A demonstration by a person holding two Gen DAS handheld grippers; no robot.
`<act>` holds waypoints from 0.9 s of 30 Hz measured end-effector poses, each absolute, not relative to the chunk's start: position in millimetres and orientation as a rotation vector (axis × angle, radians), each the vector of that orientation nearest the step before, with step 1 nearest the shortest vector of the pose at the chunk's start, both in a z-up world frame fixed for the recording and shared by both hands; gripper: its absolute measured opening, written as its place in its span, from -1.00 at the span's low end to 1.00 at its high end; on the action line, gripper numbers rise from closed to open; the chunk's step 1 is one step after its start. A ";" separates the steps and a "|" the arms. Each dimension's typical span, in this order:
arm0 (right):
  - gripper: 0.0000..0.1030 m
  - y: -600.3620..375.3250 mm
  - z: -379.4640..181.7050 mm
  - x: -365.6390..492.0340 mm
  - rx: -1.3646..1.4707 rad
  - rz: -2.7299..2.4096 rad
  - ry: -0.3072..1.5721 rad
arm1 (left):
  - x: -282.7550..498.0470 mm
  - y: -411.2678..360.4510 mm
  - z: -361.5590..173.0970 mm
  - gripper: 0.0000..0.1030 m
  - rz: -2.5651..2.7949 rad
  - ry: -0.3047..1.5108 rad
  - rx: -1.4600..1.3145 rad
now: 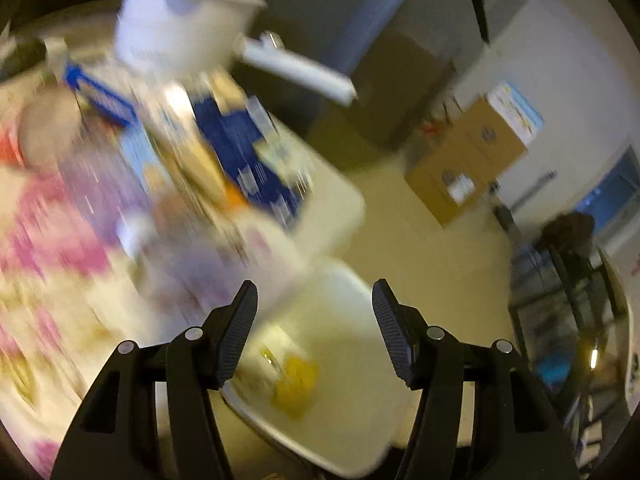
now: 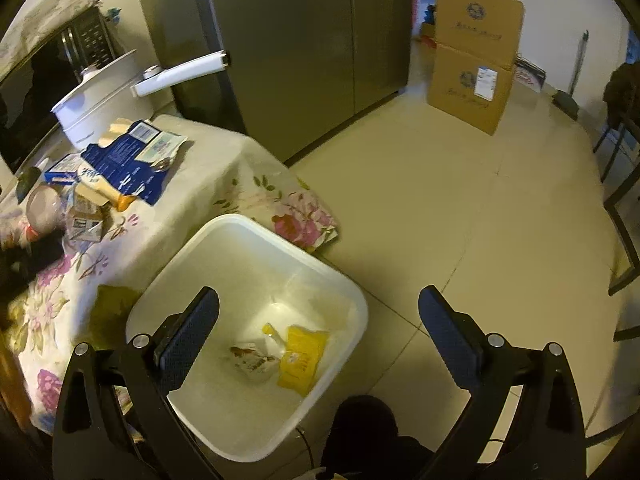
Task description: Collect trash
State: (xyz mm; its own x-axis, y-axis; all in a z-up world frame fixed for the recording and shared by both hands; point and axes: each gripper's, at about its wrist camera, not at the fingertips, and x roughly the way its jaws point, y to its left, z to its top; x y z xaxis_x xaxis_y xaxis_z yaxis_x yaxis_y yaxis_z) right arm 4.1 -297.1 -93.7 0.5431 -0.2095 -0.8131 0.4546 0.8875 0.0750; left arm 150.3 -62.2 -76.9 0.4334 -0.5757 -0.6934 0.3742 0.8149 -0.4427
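Both grippers, left [image 1: 314,334] and right [image 2: 318,340], hang over the white bin [image 2: 340,276], fingers apart and empty. Two wrappers [image 2: 280,354] lie inside. Flattened cartons [image 2: 128,160] wait near the table's [image 2: 224,160] far edge, likely next.

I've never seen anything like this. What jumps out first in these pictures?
A white square plastic bin on the tiled floor, holding a yellow packet and a crumpled wrapper. Beside it, a floral-clothed table carries torn blue cartons and a white saucepan. Both hand-held grippers are open and empty.
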 end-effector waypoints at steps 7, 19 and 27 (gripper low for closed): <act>0.86 -287.8 -98.4 14.9 0.295 -0.348 0.950 | 235.6 -42.0 -46.0 0.15 -0.493 0.859 -0.264; 0.86 -281.2 -106.0 24.4 0.297 -0.310 0.995 | 310.7 -62.8 -92.5 0.15 -0.464 0.948 -0.209; 0.86 -281.7 -109.1 24.6 0.320 -0.285 1.016 | 327.1 -70.3 -118.6 -0.34 -0.494 1.000 -0.246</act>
State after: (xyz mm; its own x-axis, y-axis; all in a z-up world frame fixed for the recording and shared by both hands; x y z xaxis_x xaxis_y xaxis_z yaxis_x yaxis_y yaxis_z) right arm 24.6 -281.7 -109.1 0.4975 -0.0837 -0.8634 0.3775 0.9170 0.1286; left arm 327.1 -70.3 -118.6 0.4426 -0.5039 -0.7418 0.2835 0.8634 -0.4174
